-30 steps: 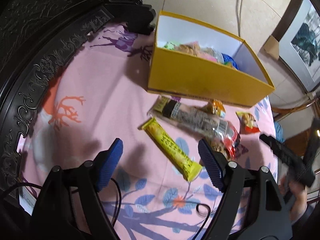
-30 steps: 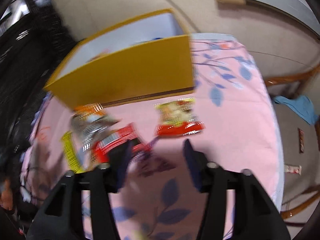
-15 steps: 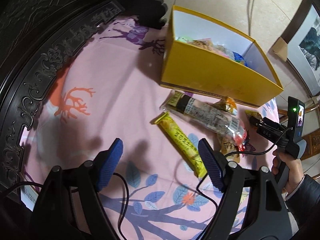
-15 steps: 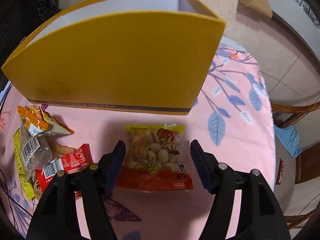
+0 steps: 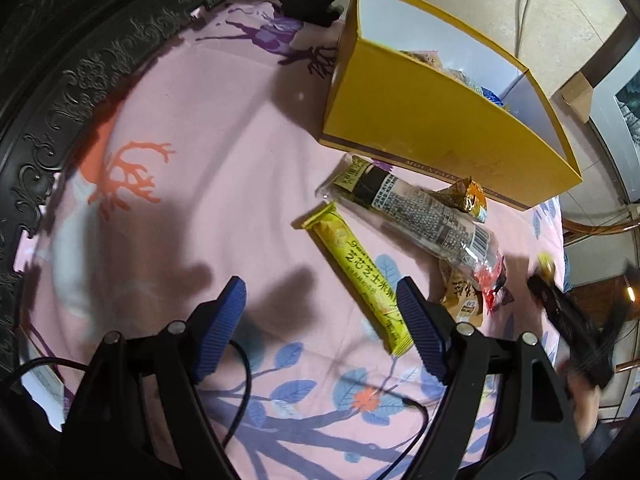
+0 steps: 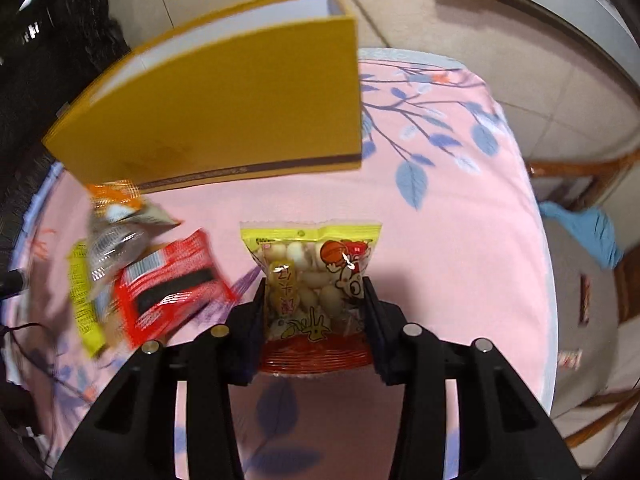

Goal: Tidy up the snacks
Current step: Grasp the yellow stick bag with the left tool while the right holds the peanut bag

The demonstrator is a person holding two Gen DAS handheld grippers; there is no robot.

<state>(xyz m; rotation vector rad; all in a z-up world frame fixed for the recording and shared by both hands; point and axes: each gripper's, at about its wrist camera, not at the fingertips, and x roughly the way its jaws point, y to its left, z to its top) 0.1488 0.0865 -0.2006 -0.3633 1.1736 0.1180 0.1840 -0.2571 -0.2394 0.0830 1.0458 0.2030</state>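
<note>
Snacks lie scattered on the pink-clothed bench (image 5: 192,128), and the big yellow box (image 5: 432,136) dominates the far side, standing upright with its top open; over its near wall a few wrappers can be glimpsed inside, so it reads as the collecting bin, though what exactly is in there is too hidden to name. Straight ahead of the right gripper (image 6: 314,312) that same box sits up and slightly to the left, and that is the relation the next move turns on: the load has to rise over the near wall before it can drop in. Next in size, a long clear-wrapped pack (image 5: 416,212) lies along the box front, and a yellow bar (image 5: 360,276) runs diagonally, its near end almost between the fingers of the left gripper (image 5: 320,332), which hangs wide and empty just above the cloth, nearer that bar than anything else. A red packet (image 6: 172,288) rests beside the pile, with a small orange pouch (image 5: 468,198) close against the box. Smallest of the action: the right gripper is pinched in narrow on a yellow-and-red biscuit bag (image 6: 316,272), gripping its lower half, top edge pointing at the box. Judging by the blur, it is on the move.
</note>
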